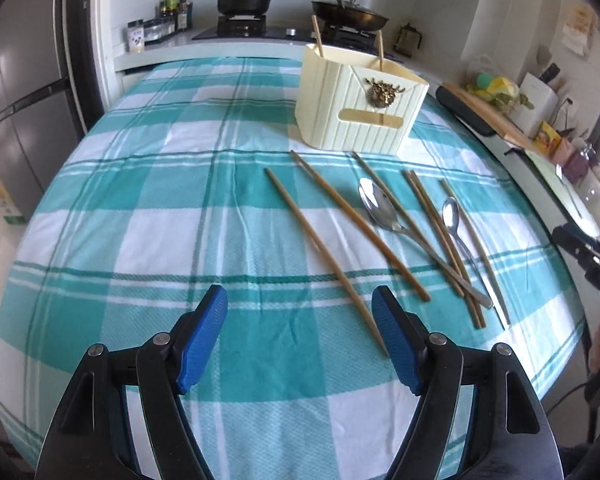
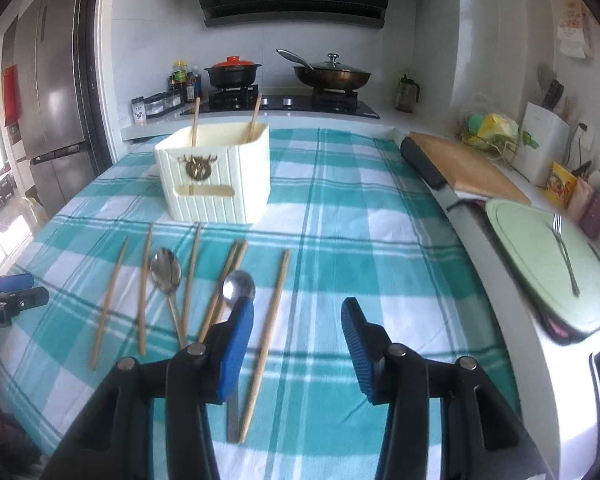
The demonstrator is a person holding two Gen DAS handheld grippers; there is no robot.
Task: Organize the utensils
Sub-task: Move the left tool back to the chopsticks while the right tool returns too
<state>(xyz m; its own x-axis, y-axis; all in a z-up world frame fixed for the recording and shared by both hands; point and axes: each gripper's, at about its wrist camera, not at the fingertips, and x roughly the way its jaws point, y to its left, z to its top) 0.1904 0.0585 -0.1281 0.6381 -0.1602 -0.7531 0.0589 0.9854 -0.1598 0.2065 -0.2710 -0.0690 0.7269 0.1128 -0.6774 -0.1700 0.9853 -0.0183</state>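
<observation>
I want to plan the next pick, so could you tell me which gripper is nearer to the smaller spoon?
Right. The right gripper hovers just beside the smaller spoon, one finger overlapping its handle. The left gripper sits farther off, beyond the chopsticks.

Small spoon's handle partly behind right tongs' blue pad.

holder: cream, ribbed, upright, two chopsticks inside
loose chopsticks: six, flat on cloth
spoons: two, among them
</observation>
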